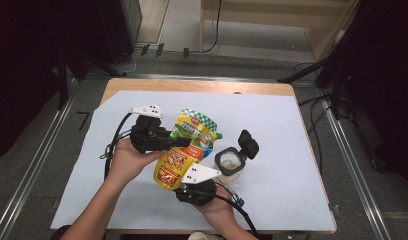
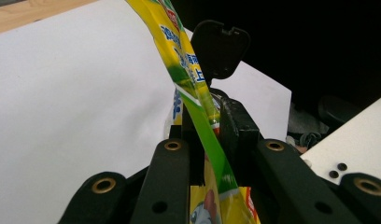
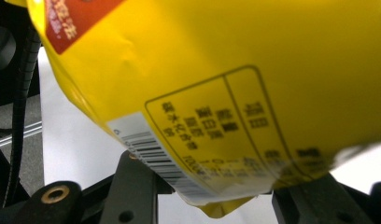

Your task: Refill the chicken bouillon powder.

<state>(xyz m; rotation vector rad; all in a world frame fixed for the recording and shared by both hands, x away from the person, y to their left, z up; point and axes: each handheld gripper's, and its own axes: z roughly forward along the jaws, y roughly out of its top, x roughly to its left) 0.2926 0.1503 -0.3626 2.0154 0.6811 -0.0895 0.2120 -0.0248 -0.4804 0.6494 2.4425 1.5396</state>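
A yellow refill pouch (image 1: 188, 146) with a green checked top is held above the white sheet between both grippers. My left gripper (image 1: 184, 142) comes in from the left, and its jaws are closed on the pouch's thin green side edge (image 2: 212, 140). In the left gripper view my left gripper (image 2: 208, 116) has that edge pinched between its pads. My right gripper (image 1: 182, 181) reaches up from below and is shut on the pouch's bulging bottom. In the right gripper view the pouch (image 3: 226, 70) sits between the jaws of my right gripper (image 3: 212, 186), barcode side facing the camera.
A small clear jar (image 1: 228, 162) stands just right of the pouch, its black flip lid (image 1: 248, 143) open. That lid (image 2: 220, 46) rises behind the pouch. A white sheet (image 1: 282, 125) covers the wooden table (image 1: 192, 85). Metal rails and cables run along the floor on both sides.
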